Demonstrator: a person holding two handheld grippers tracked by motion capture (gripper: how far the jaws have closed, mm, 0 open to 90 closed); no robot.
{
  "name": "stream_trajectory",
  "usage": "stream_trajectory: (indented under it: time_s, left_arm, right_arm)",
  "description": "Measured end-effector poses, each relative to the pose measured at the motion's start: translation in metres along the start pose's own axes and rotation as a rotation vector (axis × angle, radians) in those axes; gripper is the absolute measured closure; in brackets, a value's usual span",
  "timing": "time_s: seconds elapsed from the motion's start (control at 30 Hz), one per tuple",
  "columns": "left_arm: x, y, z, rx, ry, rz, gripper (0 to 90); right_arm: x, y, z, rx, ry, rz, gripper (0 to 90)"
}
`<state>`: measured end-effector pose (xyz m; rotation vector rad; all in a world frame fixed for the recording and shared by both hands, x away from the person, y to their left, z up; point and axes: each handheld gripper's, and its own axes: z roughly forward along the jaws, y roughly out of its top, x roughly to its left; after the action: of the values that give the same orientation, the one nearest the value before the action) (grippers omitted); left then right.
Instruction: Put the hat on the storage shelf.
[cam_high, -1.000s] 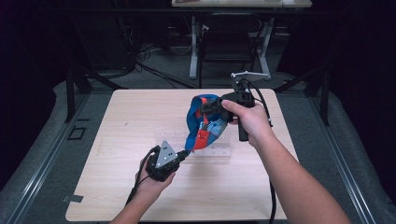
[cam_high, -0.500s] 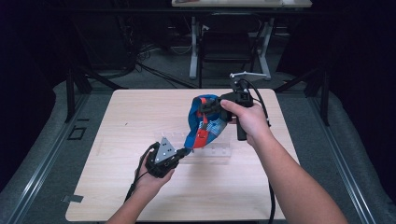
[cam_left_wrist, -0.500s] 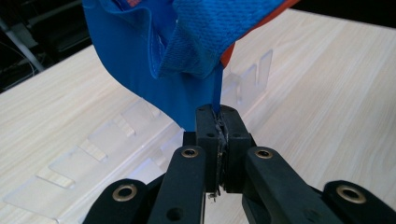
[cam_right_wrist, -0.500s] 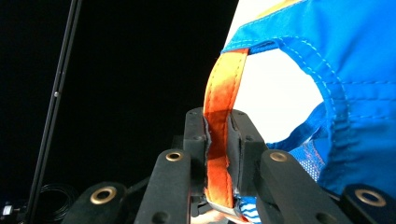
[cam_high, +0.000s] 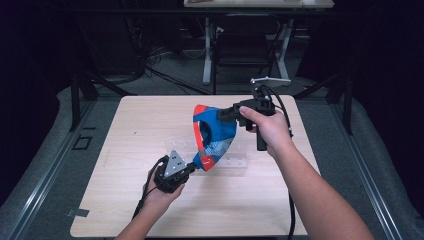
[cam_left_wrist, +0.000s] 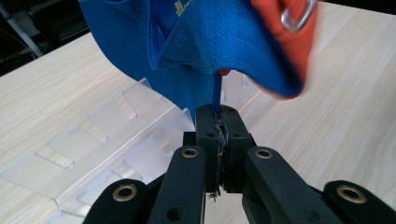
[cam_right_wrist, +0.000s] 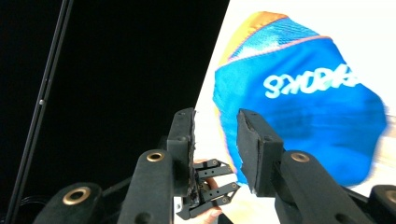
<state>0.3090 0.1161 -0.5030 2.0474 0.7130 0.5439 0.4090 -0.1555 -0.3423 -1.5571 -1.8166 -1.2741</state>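
On the pale table (cam_high: 125, 125), above the clear rack (cam_left_wrist: 93, 154), my left gripper (cam_left_wrist: 218, 126) pinches the strap of the blue cap (cam_high: 215, 137) while my right gripper (cam_right_wrist: 215, 140) gapes just beside its crown; that thin strap may slip free.

the table (cam_high: 125, 150) is lit evenly from above while the room around it is nearly black. the blue cap (cam_right_wrist: 303, 102) is blurred at its edges, the tabletop behind it glaring white.
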Motion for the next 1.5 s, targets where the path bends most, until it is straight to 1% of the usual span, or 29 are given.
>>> stream_trajectory:
  time_s: [0.03, 0.1, 0.3, 0.37, 0.5, 0.63, 0.67, 0.73, 0.77, 0.83, 1.03, 1.23, 1.43, 1.5]
  left_arm:
    - [0.0, -0.001, 0.001, -0.004, 0.001, -0.009, 88.4]
    - [0.001, -0.003, 0.002, 0.0, 0.001, -0.014, 88.4]
    - [0.002, -0.005, 0.005, 0.008, -0.009, -0.022, 88.4]
    - [0.003, -0.005, 0.005, 0.007, -0.012, -0.034, 88.4]
    - [0.006, -0.007, 0.006, 0.007, -0.021, -0.051, 88.4]
    - [0.01, -0.01, 0.006, 0.009, -0.03, -0.082, 88.3]
    - [0.01, -0.011, 0.007, 0.001, -0.031, -0.088, 88.3]
    - [0.01, -0.011, 0.007, 0.005, -0.031, -0.09, 88.2]
    - [0.01, -0.011, 0.008, 0.015, -0.033, -0.084, 88.3]
    - [0.009, -0.012, 0.009, 0.015, -0.028, -0.081, 88.3]
    - [0.013, -0.016, 0.009, 0.019, -0.032, -0.119, 88.1]
    - [0.011, -0.017, 0.009, 0.018, -0.023, -0.103, 87.9]
    - [0.01, -0.017, 0.005, 0.012, 0.004, -0.089, 86.1]
    - [0.01, -0.018, 0.003, 0.005, 0.008, -0.09, 82.5]
  right_arm:
    - [-0.001, 0.0, -0.001, 0.0, 0.0, -0.002, 67.1]
    - [-0.002, 0.0, -0.003, -0.004, -0.002, -0.001, 67.2]
    - [-0.005, -0.001, -0.007, -0.006, -0.006, 0.002, 68.4]
    - [-0.005, -0.002, -0.009, -0.006, 0.004, 0.004, 68.4]
    - [-0.006, -0.003, -0.01, -0.003, 0.004, 0.003, 68.3]
    - [-0.006, -0.003, -0.013, -0.012, 0.005, 0.008, 68.2]
    - [-0.007, -0.003, -0.014, -0.013, 0.007, 0.008, 68.1]
    - [-0.008, -0.003, -0.015, -0.016, 0.006, 0.011, 68.1]
    - [-0.009, -0.002, -0.016, -0.015, 0.005, 0.011, 68.2]
    - [-0.01, -0.002, -0.016, -0.018, 0.003, 0.014, 68.2]
    - [-0.01, -0.003, -0.016, -0.017, 0.003, 0.015, 68.2]
    - [-0.01, -0.003, -0.015, -0.012, 0.002, 0.011, 68.3]
    - [-0.011, -0.004, -0.015, -0.014, 0.004, 0.014, 68.2]
    - [-0.012, -0.004, -0.015, -0.011, 0.002, 0.013, 68.2]
